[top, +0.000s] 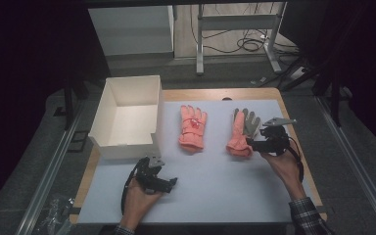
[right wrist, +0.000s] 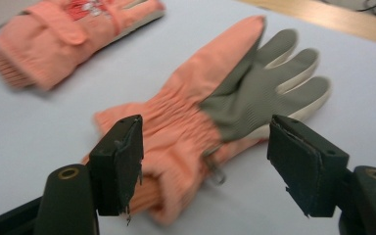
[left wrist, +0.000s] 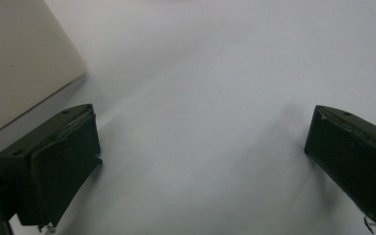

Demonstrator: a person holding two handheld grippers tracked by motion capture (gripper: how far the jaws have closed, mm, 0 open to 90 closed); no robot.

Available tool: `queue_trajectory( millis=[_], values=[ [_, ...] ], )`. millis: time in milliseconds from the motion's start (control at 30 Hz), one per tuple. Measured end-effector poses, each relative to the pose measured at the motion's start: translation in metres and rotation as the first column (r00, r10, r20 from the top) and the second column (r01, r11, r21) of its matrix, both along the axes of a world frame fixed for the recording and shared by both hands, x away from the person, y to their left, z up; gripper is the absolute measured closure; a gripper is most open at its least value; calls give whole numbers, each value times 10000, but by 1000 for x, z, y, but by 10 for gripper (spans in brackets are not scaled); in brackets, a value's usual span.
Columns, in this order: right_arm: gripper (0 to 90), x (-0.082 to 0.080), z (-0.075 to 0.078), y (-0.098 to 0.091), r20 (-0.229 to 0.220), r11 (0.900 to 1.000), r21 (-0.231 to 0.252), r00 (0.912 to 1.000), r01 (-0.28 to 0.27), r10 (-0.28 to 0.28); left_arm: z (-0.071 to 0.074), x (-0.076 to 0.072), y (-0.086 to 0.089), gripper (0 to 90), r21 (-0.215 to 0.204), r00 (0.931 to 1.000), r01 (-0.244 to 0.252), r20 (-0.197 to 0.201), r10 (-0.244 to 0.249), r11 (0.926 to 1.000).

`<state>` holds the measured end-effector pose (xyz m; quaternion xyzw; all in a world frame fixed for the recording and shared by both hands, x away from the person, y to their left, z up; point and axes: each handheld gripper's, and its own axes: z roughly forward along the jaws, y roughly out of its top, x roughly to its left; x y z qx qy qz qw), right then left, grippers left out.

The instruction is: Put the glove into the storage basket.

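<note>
High view: right tool (top: pixel 252 145) at cuff of palm-up glove (top: pixel 240 133), long axis pointing away, left tool (top: pixel 162 182) well apart near white box (top: pixel 127 115) | Left gripper view: jaws wide apart over bare tabletop (left wrist: pixel 215 98) | Right gripper view: jaws apart, unclamped, straddling ribbed salmon knit cuff; grey textured palm beyond; second glove (right wrist: pixel 68 29) farther off.

It's a wooden table (top: pixel 293 161) with a big pale sheet (top: pixel 215 181) spread over nearly the whole top – only a strip of wood peeks out along the edges. On the sheet there's an open white box (top: pixel 127 117) at the left, then two orange gloves – one (top: pixel 192 127) just beside the box, back side up, the other (top: pixel 240 132) further right, grey palm up.
</note>
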<state>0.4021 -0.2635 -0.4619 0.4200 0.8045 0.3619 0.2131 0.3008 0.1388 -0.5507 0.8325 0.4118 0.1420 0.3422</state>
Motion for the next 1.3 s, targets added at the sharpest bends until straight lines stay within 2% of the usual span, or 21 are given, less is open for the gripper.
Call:
queue_trajectory(
  millis=[33,100,233,333,400,533,567,600,633,700,733,800,867,967,1000,1133,1267,1300],
  values=[
    [313,9,1,0,35,9999,-16,9999,118,-118,0,0,0,1,-19,10000,-3,19,3,10000],
    [325,12,1,0,39,9999,-35,9999,153,-153,0,0,0,1,-4,10000,1,0,-1,10000],
    [404,30,-1,0,-151,9996,-175,9996,241,-244,0,0,0,2,-10,10000,-2,0,2,10000],
    [505,42,-4,-1,-432,9996,-80,9987,275,-278,0,0,0,1,-8,10000,1,-1,-1,10000],
    [576,53,-7,-1,-542,9996,-197,9983,215,-226,0,0,0,1,-7,10000,2,-3,-2,10000],
    [584,62,-11,2,-747,9997,-150,9970,200,-211,0,0,0,1,-16,10000,-1,4,1,10000],
    [563,65,-13,3,-809,9997,-146,9965,188,-199,0,0,0,1,-17,10000,1,2,-1,10000],
    [506,71,-18,5,-923,9988,-363,9951,317,-349,0,0,0,2,-17,10000,1,3,-1,10000],
    [506,71,-18,5,-923,9988,-363,9951,317,-349,0,0,0,2,-15,10000,1,3,-1,10000],
    [457,77,-27,6,-1054,9959,-776,9930,455,-535,0,0,0,2,-14,10000,0,4,0,10000],
    [453,79,-31,6,-1157,9965,-667,9916,510,-585,0,0,0,1,-16,10000,-1,4,1,10000],
    [488,81,-37,3,-1248,9980,-399,9908,483,-530,0,0,0,1,-17,10000,-1,5,1,10000],
    [567,80,-40,1,-1326,9989,-260,9903,390,-421,0,0,0,1,-19,10000,-2,5,2,10000],
    [720,79,-42,-1,-1412,9994,-89,9894,320,-329,0,0,0,1,-15,10000,-2,7,2,10000],
    [800,78,-41,-2,-1463,9991,-24,9884,414,-413,0,0,0,1,-19,10000,-1,7,1,10000],
    [839,76,-39,-2,-1406,9993,9,9894,378,-373,0,0,0,1,-17,10000,-2,5,2,10000],
    [848,72,-30,-4,-1484,9978,575,9886,337,-248,0,0,0,1,-15,10000,2,3,-2,10000],
    [848,72,-30,-4,-1484,9978,575,9886,337,-248,0,0,0,1,-18,10000,1,2,-1,10000]
  ],
)
